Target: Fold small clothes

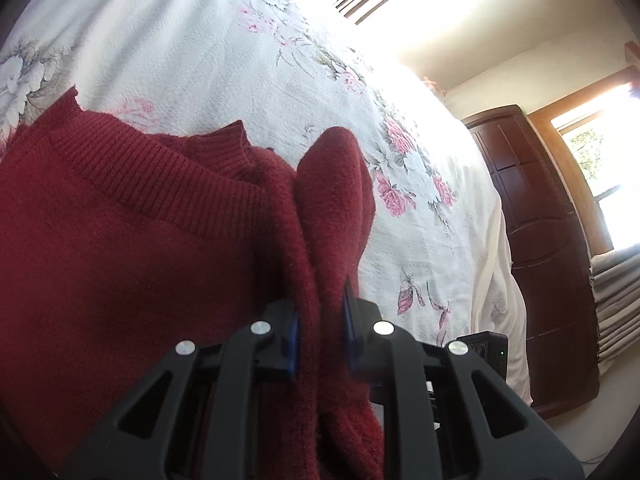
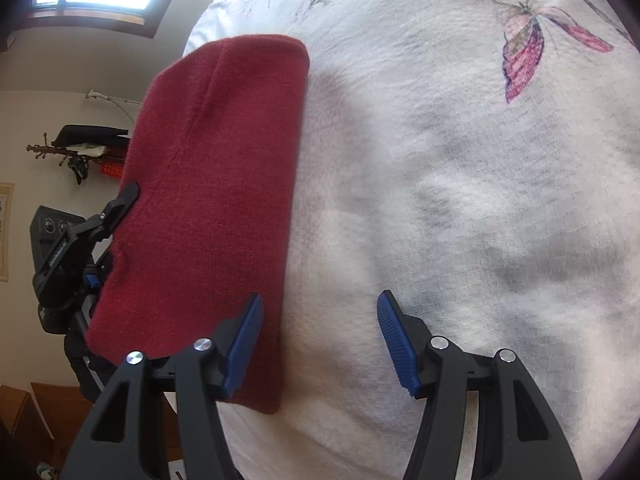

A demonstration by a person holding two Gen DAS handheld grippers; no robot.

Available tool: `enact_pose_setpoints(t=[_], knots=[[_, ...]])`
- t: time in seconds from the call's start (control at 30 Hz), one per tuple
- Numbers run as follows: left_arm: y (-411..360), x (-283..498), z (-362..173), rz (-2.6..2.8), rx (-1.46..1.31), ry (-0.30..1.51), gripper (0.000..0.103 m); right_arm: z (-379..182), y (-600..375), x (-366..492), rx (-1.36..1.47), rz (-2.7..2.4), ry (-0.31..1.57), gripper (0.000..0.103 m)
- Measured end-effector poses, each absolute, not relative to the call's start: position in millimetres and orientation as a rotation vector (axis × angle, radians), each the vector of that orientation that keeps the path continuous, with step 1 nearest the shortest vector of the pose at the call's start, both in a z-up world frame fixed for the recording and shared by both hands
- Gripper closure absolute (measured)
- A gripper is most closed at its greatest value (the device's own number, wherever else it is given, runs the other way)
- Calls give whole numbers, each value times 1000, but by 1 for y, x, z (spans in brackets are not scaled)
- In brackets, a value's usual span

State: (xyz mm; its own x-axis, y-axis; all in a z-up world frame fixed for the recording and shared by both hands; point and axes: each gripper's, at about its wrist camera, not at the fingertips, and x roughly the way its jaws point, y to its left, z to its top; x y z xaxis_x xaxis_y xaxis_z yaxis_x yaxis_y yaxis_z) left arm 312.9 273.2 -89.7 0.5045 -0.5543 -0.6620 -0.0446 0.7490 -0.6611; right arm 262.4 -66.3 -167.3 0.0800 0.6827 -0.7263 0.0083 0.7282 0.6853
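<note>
A dark red knit sweater (image 1: 120, 240) lies on a white floral bedspread (image 1: 192, 40). Its ribbed hem band runs across the left wrist view. My left gripper (image 1: 320, 328) is shut on a bunched fold of the sweater, which rises between the blue pads. In the right wrist view the sweater (image 2: 212, 200) shows as a folded red slab at the left, with the left gripper (image 2: 92, 240) at its far left edge. My right gripper (image 2: 320, 340) stands open just above the bedspread (image 2: 480, 200), its left fingertip (image 2: 248, 332) over the sweater's near right edge.
The bed's edge drops off at the right in the left wrist view, beside a dark wooden cabinet (image 1: 536, 240) and a bright window (image 1: 600, 168). A small black device (image 1: 486, 348) sits on the floor. A wall coat rack (image 2: 80, 148) and wooden furniture (image 2: 36, 420) lie beyond the bed.
</note>
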Motion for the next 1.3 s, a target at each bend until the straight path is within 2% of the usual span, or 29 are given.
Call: enact_pose_setpoints(t=[0.43,0.63,0.87,0.97,1.03,1.2,1.3], knots=[[385,291,-40,-205,-607,939,88,-155,-29,251,408,569,1383,41],[444,278,-63,-132,-639,969,89,-152,-11,244,322,582,1369,41],[475,270,-126,-80,-717,1063,89,-150,19,237,239,595,1356,38],[478,265,-135,-83,-755,1047,84,-151,15,242,215,597,1351,37],[483,261,-133,-69,-780,1042,75,-151,19,242,195,595,1347,36],[488,227,-96,-58,-732,987,72,-144,26,241,239,625,1342,36],[475,198,-74,-61,-679,974,53,-134,41,233,280,693,1341,36]])
